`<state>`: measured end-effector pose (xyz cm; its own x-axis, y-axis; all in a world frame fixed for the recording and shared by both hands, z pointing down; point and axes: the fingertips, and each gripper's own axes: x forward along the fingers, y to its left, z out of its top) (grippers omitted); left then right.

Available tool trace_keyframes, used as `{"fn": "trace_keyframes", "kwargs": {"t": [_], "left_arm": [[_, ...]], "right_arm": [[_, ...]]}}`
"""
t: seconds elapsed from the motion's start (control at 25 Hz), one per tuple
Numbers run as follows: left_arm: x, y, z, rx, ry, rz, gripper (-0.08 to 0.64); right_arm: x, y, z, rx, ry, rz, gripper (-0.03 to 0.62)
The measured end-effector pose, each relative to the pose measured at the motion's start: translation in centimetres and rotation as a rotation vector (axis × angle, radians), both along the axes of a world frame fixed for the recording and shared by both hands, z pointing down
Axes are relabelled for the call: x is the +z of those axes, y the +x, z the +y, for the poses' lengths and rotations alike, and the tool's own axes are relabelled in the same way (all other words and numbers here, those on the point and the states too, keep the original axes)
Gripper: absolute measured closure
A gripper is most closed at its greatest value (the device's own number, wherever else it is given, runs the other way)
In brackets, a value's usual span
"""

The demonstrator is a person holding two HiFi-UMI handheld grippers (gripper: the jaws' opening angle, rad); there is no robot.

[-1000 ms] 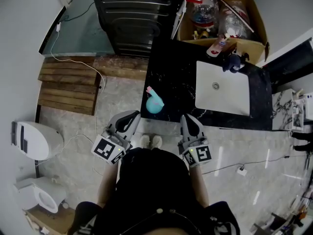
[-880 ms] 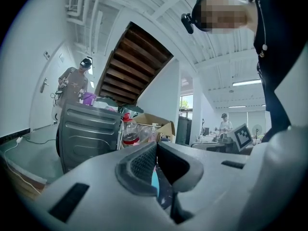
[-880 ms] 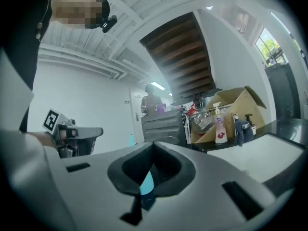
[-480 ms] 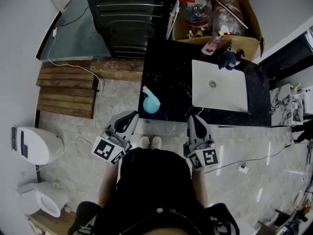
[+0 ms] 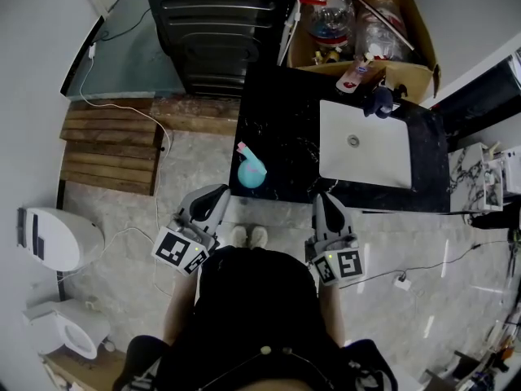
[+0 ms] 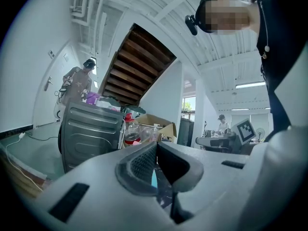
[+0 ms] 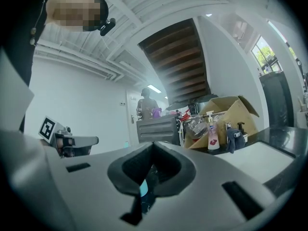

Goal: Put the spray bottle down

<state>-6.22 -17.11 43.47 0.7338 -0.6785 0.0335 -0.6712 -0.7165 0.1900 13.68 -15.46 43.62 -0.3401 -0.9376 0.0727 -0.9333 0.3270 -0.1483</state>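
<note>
- Teal with a pink trigger, the spray bottle (image 5: 251, 172) stands upright on the black counter (image 5: 281, 129), near its front left corner. Neither gripper touches it.
- At the person's left side, the left gripper (image 5: 217, 193) is held level, just off that corner. Its tips angle towards the bottle, and its jaws are pressed together with nothing between them.
- To the bottle's right and apart from it, the right gripper (image 5: 322, 197) is also level, with its tips at the counter's front edge. Its jaws are clenched and empty.
- Further right, a white sink (image 5: 364, 145) is set into the counter, with a cardboard box (image 5: 407, 6) of jars behind it.
- Only the head view shows the floor: wooden slats (image 5: 114, 149) left of the counter, and a dark ribbed appliance (image 5: 216, 23) beyond them.
- Only the left gripper view shows someone at a desk (image 6: 222, 124) far to the right. It also shows a sliver of teal low behind the closed tips.
- Both gripper views, unlike the head view, show a person (image 7: 147, 104) standing behind the appliance.
- From the right gripper view, a pump dispenser (image 7: 211, 131) is seen side-on, upright by the box, and the left gripper sits out at the left.
</note>
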Motion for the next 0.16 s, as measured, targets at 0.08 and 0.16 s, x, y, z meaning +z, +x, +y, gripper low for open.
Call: {"fn": "trace_keyframes", "kwargs": {"t": [0.08,0.16], "left_arm": [[0.08,-0.15,0.04,-0.005,-0.003,0.001,0.554],[0.15,-0.28,0.06,-0.01,-0.006,0.002,0.554]], "right_arm": [[0.02,-0.19,0.01,-0.003,-0.002,0.002,0.591],[-0.01,-0.33,0.01,-0.004,-0.004,0.002,0.591]]}}
